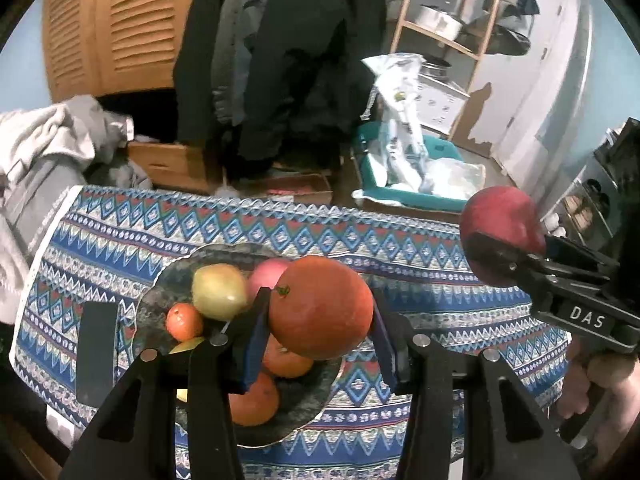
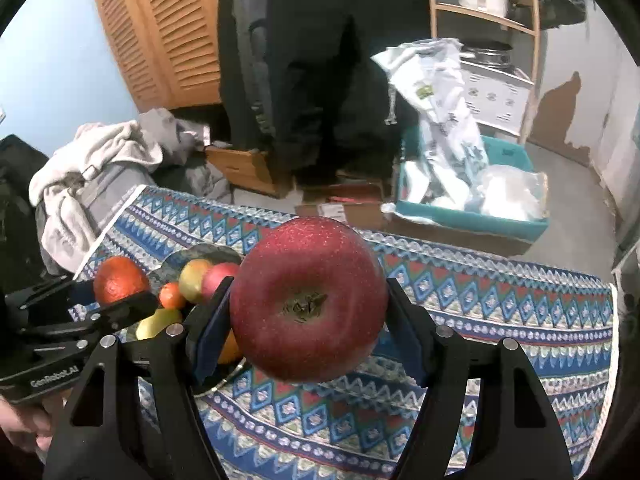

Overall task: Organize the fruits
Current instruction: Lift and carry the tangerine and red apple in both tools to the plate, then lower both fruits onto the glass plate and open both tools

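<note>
My left gripper (image 1: 320, 312) is shut on a large orange (image 1: 322, 308) and holds it above a dark plate (image 1: 160, 284) that carries a yellow-green apple (image 1: 218, 292), a pink apple (image 1: 266, 276), a small tangerine (image 1: 184, 322) and more oranges (image 1: 256, 400). My right gripper (image 2: 308, 304) is shut on a big red apple (image 2: 308, 300), held above the patterned blue tablecloth (image 2: 480, 312) to the right of the plate (image 2: 208, 254). In the left wrist view the red apple (image 1: 500, 220) and right gripper show at the right. In the right wrist view the orange (image 2: 120, 280) shows at the left.
A black rectangular object (image 1: 96, 352) lies on the cloth left of the plate. Behind the table are a pile of clothes (image 1: 44, 152), cardboard boxes (image 1: 172, 164), a teal bin with plastic bags (image 1: 412, 168), hanging dark coats (image 1: 288, 60) and a wooden shelf (image 1: 452, 20).
</note>
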The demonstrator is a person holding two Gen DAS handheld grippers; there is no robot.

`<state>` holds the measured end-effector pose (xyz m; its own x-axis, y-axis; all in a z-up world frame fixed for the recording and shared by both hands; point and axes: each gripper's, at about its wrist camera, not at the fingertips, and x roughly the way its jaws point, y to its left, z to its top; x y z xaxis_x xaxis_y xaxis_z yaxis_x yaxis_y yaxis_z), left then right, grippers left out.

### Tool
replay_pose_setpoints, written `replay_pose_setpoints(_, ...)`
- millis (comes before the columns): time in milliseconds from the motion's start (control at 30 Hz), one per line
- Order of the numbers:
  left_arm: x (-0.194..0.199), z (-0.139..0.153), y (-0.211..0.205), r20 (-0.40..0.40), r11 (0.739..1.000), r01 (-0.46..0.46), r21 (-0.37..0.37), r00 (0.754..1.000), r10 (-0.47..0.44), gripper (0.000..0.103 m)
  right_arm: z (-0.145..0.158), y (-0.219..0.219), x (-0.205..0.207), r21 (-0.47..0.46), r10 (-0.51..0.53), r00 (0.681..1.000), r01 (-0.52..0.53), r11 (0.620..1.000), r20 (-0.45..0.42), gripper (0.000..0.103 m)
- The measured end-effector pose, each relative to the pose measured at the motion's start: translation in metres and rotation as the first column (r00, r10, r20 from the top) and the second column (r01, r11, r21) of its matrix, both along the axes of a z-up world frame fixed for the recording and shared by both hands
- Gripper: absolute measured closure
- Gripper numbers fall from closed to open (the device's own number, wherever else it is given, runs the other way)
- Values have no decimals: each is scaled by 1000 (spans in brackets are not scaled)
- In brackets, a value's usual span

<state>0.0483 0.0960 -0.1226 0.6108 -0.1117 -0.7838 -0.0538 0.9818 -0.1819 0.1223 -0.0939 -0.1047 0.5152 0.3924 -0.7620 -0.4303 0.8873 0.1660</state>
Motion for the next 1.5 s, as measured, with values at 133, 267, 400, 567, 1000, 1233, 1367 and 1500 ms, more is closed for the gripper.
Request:
replay_pose_setpoints(133,2,-11,15,-21,1000,-28,-5,999,28,55,-5,17,2,-5,31,999,-31,999,-10,31)
replay_pose_setpoints(267,4,-26,30,-52,999,-49,-18,997,48,55,-14,31,4,-8,52,998,-52,999,-31,31)
replay_pose_setpoints(400,7,-50,44,-101,997,-72,-36,993,68,55,-25,45,8,-1,73,996,-74,997,-55,31)
replay_pose_setpoints(567,12,-71,54,-145,995,-90,-47,986,82,55,-36,61,11,-12,97,993,-98,995,-73,31)
replay_pose_setpoints(1000,21,-97,68,-209,993,-107,-56,973,93,55,-63,91,13,-48,141,982,-148,988,-125,31)
replay_pose_setpoints(1233,21,-98,70,-217,993,-104,-62,972,88,54,-70,98,12,-54,150,978,-159,986,-142,31)
replay_pose_setpoints(1367,16,-92,77,-212,990,-123,-63,971,107,53,-73,103,10,-55,162,975,-171,984,-150,31)
replay_pose_setpoints(1500,7,-82,90,-198,986,-156,-51,970,143,53,-76,112,7,-52,179,971,-189,981,-155,31)
